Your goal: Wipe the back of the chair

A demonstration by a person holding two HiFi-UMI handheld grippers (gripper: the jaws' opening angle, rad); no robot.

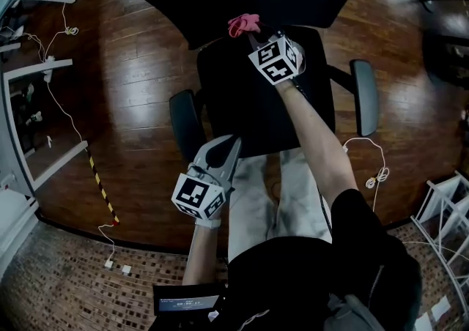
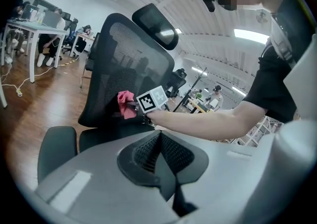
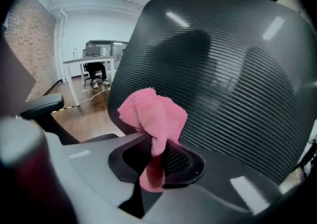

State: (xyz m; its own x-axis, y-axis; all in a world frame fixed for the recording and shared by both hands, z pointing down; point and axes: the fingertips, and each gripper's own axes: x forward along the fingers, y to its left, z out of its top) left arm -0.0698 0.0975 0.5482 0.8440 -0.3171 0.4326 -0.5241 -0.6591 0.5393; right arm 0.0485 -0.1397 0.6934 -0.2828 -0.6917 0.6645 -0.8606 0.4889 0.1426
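The black mesh back of the office chair filled most of the right gripper view. In the left gripper view it rose upright left of centre, with a curved black headrest above it.

A crumpled pink cloth lay against the lower part of that mesh. Its tail was pinched between the jaws of the right gripper, which were closed on it. In the head view the cloth showed at upper centre, just beyond the right gripper and its marker cube. The right arm ran out nearly straight from the lower right of the frame, its forearm bare below a black sleeve, crossing above the black seat. From the left gripper view we saw that arm reach in from the right, level, with the cloth held to the back's lower part.

The left gripper hung lower and nearer the body, at lower centre-left by the seat's front edge, on a bent forearm. It pointed towards the chair. Its jaws met with nothing between them.

Padded armrests flanked the seat. Around the chair lay a glossy brown wooden floor. A thin white cable trailed across it at the left.
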